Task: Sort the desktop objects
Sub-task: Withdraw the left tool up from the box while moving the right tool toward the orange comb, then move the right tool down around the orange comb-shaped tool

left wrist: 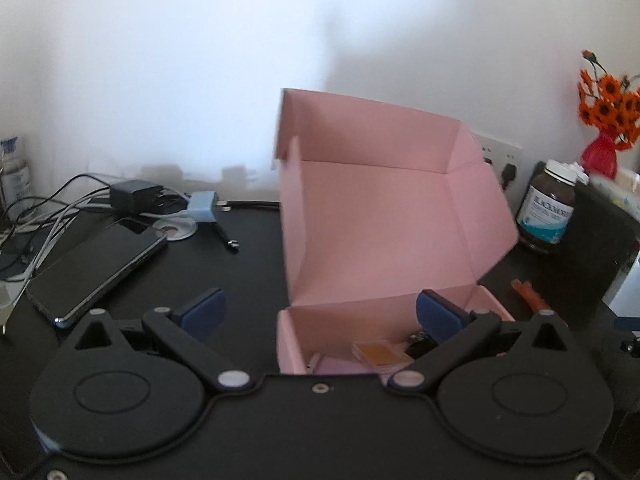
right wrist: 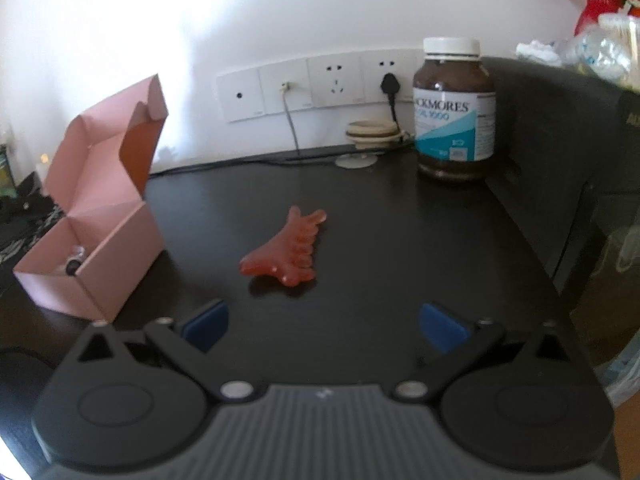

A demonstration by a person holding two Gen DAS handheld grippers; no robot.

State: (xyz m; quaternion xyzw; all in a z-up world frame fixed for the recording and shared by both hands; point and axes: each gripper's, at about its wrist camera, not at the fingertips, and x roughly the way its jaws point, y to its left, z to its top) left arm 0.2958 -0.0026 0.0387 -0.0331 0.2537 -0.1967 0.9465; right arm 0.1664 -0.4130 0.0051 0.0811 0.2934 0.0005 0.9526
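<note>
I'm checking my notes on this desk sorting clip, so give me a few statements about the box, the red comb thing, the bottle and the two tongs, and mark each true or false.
1. The pink box stands open with its lid up. True.
2. The pink box is empty. False: small items lie in it, among them an amber piece.
3. The right tongs grip the red comb. False: they are open and hold nothing; the comb lies on the black desk ahead of them.
4. The brown bottle stands upright with its white cap on. True.
5. The left tongs are shut. False: they are open, at the box's front.
</note>
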